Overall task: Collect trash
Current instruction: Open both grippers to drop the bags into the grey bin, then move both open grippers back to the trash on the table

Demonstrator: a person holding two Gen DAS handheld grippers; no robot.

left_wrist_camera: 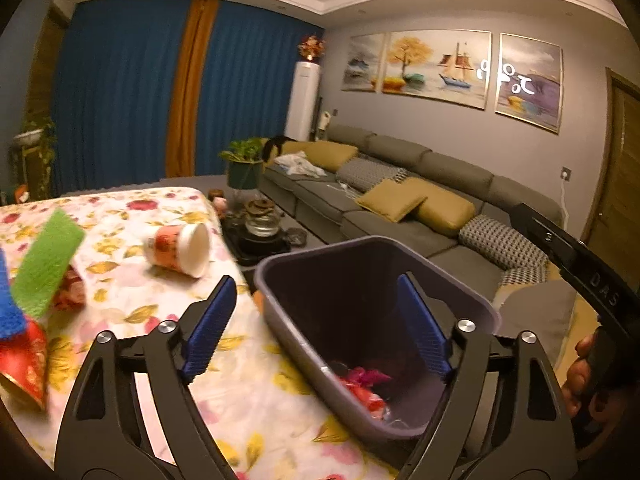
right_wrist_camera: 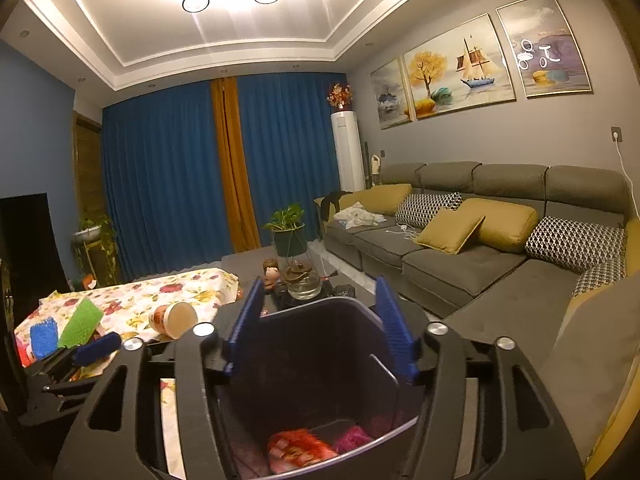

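A dark purple-grey bin (left_wrist_camera: 304,344) leans against the edge of the floral table (left_wrist_camera: 132,312), with red and pink wrappers (left_wrist_camera: 364,386) in its bottom. My left gripper (left_wrist_camera: 316,328) is open, one blue pad over the cloth and the other inside the bin, holding nothing. My right gripper (right_wrist_camera: 320,328) is also open and empty, straddling the bin (right_wrist_camera: 304,302) above the red-orange and pink trash (right_wrist_camera: 300,446). A paper cup (left_wrist_camera: 180,252) lies on its side on the table. A red cup (left_wrist_camera: 24,360) and green and blue scrubbers (left_wrist_camera: 48,264) lie at the left.
A grey sofa (right_wrist_camera: 460,264) with yellow and patterned cushions runs along the right wall. A low tea table with a glass kettle (left_wrist_camera: 262,220) and a potted plant (right_wrist_camera: 288,232) stands beyond the floral table. A hand (left_wrist_camera: 580,368) grips the right tool.
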